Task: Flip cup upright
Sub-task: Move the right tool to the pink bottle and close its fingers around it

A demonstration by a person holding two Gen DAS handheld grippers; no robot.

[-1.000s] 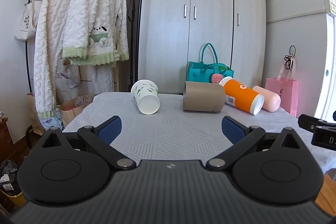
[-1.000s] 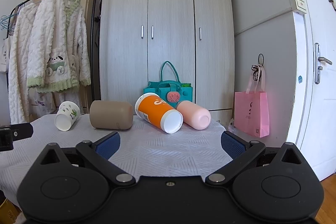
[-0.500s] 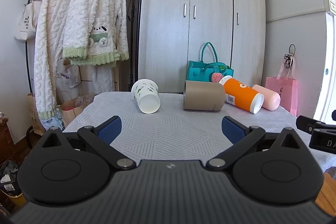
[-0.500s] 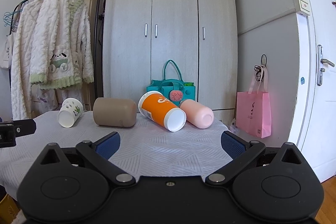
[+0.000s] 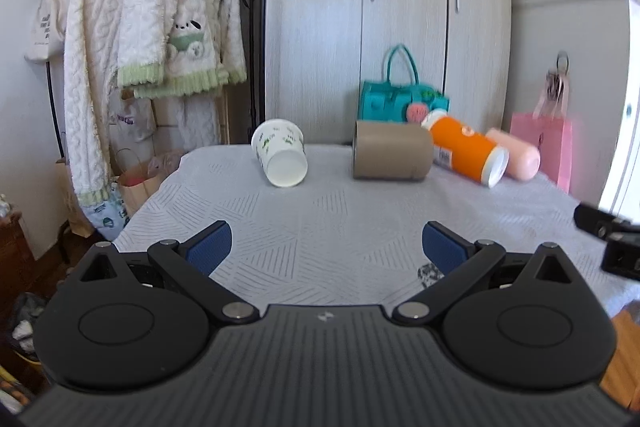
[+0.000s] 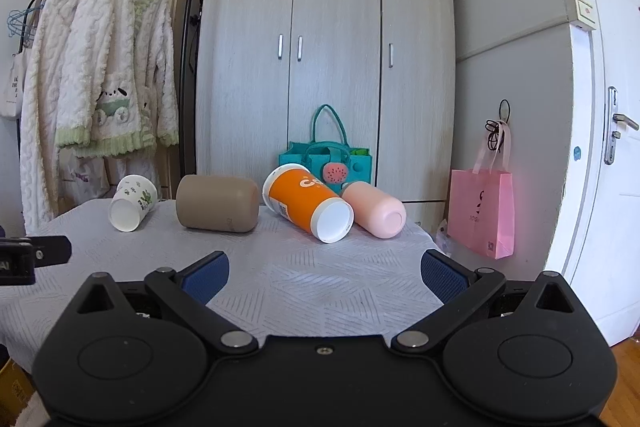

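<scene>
Several cups lie on their sides at the far end of the table: a white paper cup with green print [image 5: 281, 153] [image 6: 131, 202], a tan cup [image 5: 391, 156] [image 6: 218, 202], an orange cup with a white base [image 5: 466, 150] [image 6: 308, 202] and a pink cup [image 5: 515, 154] [image 6: 375, 209]. My left gripper [image 5: 327, 245] is open and empty over the near part of the table, short of the cups. My right gripper [image 6: 325, 270] is open and empty, facing the orange and pink cups from a distance.
The table has a grey patterned cloth [image 5: 328, 223]. A teal bag [image 6: 326, 163] stands behind the cups, before a wardrobe [image 6: 328, 67]. A clothes rack with white robes [image 5: 152, 27] is on the left, a pink bag [image 6: 480, 213] and a door on the right.
Both grippers have tilted and moved slightly forward toward the cups; the cups look a little larger and lower. The cups have not moved and both grippers stay open.
</scene>
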